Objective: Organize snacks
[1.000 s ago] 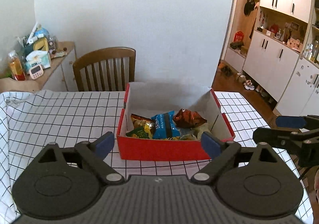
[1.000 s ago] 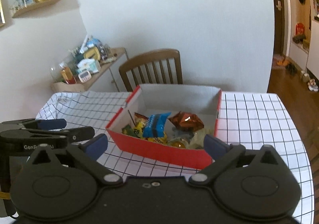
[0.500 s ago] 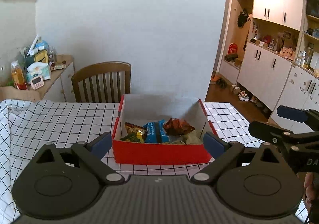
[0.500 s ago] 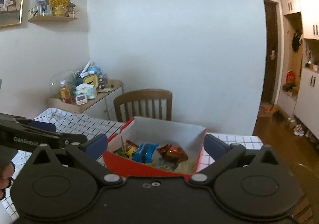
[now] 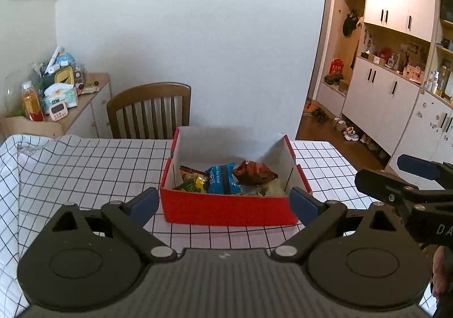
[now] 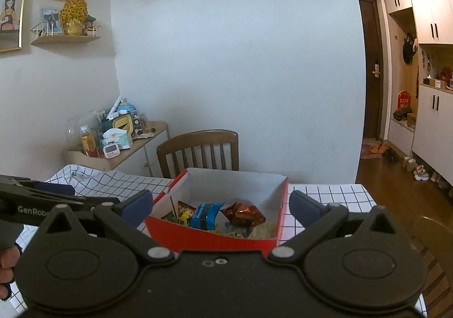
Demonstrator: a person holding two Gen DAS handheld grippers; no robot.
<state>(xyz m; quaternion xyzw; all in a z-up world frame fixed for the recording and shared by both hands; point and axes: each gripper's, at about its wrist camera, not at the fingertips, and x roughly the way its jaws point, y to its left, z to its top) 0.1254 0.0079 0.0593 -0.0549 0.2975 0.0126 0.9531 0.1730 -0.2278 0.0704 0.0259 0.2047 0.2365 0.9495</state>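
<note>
Both the left gripper (image 5: 223, 200) and the right gripper (image 6: 220, 203) are spread wide and hold nothing, hovering apart from the red box (image 5: 229, 212). The box sits on the checked tablecloth (image 5: 85, 165) just beyond the fingertips, with snack packets (image 5: 222, 179) lying inside.

Red box (image 5: 226, 212) of snack packets (image 5: 222, 180) on checked tablecloth (image 5: 85, 165), apparently between wide-spread left hand-held gripper (image 5: 225, 202) fingers.
</note>
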